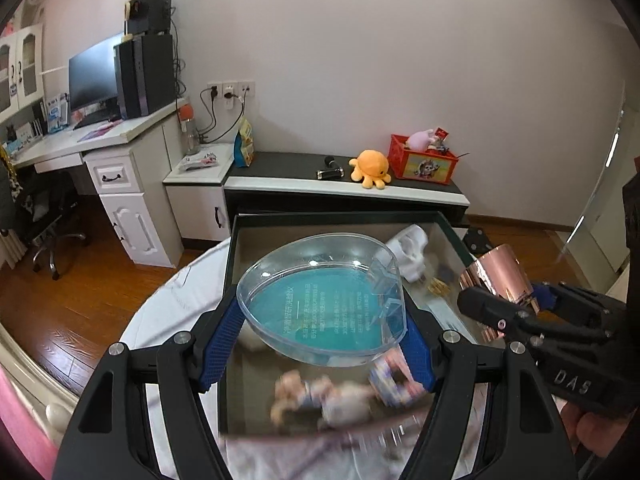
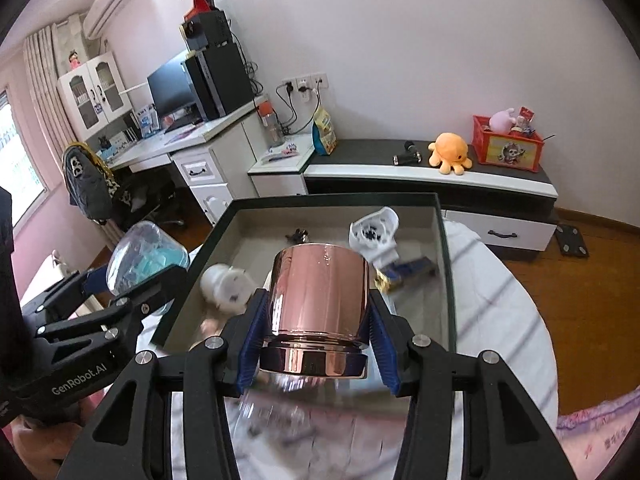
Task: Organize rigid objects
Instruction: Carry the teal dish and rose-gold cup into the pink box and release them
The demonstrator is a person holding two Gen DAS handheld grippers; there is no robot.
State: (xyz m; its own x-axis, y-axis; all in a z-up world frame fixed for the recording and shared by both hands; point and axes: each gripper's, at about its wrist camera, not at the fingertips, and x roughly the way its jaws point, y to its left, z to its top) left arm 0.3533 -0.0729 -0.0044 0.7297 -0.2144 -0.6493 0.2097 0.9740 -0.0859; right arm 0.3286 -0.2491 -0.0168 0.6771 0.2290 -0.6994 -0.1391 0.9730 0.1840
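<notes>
Shallow dark-rimmed open box [image 2: 448,264]: on white-covered surface [image 2: 508,320]. Inside: white plastic housing [image 2: 374,236] at far right, white round plug-like piece [image 2: 224,284] at left. Above box: clear plastic bowl-shaped lid [image 1: 320,300] between left tongs [image 1: 320,344]; rose-gold metal cup [image 2: 318,300] between right tongs [image 2: 316,344], right of lid. Behind: low cabinet [image 1: 344,188] carrying orange plush octopus [image 1: 370,168].

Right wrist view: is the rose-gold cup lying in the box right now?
No, the rose-gold cup is clamped between the right tool's blue pads, held above the open box.
</notes>
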